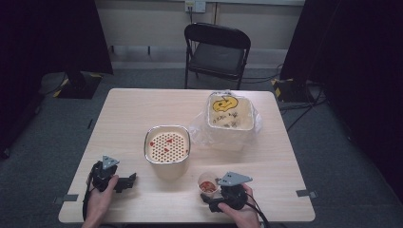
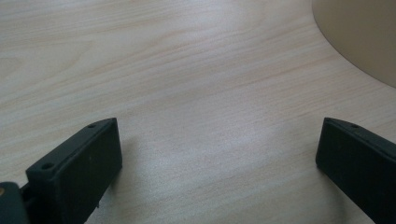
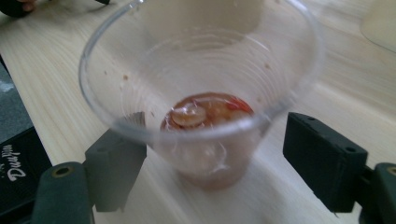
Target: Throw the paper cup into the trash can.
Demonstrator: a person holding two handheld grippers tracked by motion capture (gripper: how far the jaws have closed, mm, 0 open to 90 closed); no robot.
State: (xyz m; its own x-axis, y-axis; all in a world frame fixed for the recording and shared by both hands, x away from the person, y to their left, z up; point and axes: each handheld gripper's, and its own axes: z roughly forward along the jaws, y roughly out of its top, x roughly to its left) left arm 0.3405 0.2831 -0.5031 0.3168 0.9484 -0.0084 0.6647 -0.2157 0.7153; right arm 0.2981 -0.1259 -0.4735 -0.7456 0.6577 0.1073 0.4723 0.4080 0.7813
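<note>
- High view: A person seated at a pale wooden table [image 1: 142, 109] holds a gripper in each hand. The right gripper [image 1: 211, 198] sits at the near edge with a clear plastic cup [image 1: 207, 184] of reddish food scraps at its tips. The left gripper [image 1: 127, 181] rests well apart, near the left corner, pointing toward a metal-rimmed strainer bowl [image 1: 167, 148] at the table's centre. Beyond it, to the right, stands a bag-lined bin [image 1: 230, 119] with a banana peel [image 1: 223, 103] inside. A folding chair [image 1: 217, 52] stands behind the table.

- Left gripper view: The left gripper's jaws stand wide apart over bare wood, grasping nothing. The curved side of the strainer bowl [image 2: 359, 37] shows at the upper right corner.

- Right gripper view: The cup [image 3: 205, 93] stands upright on the table between the right gripper's [image 3: 219, 154] jaws. The jaws flank the cup's lower body; the left one appears to touch the wall while a gap shows at the right, so the grip looks loose rather than clenched. Reddish liquid and soft scraps [image 3: 208, 112] lie in the bottom.

- Judgement: The step in hand looks like taking hold of the cup, likely to empty it into the strainer or bin. Doing it well means centring the jaws on the ribbed lower wall, closing gently so the thin plastic does not buckle, and keeping the cup level until it is over its target.
</note>
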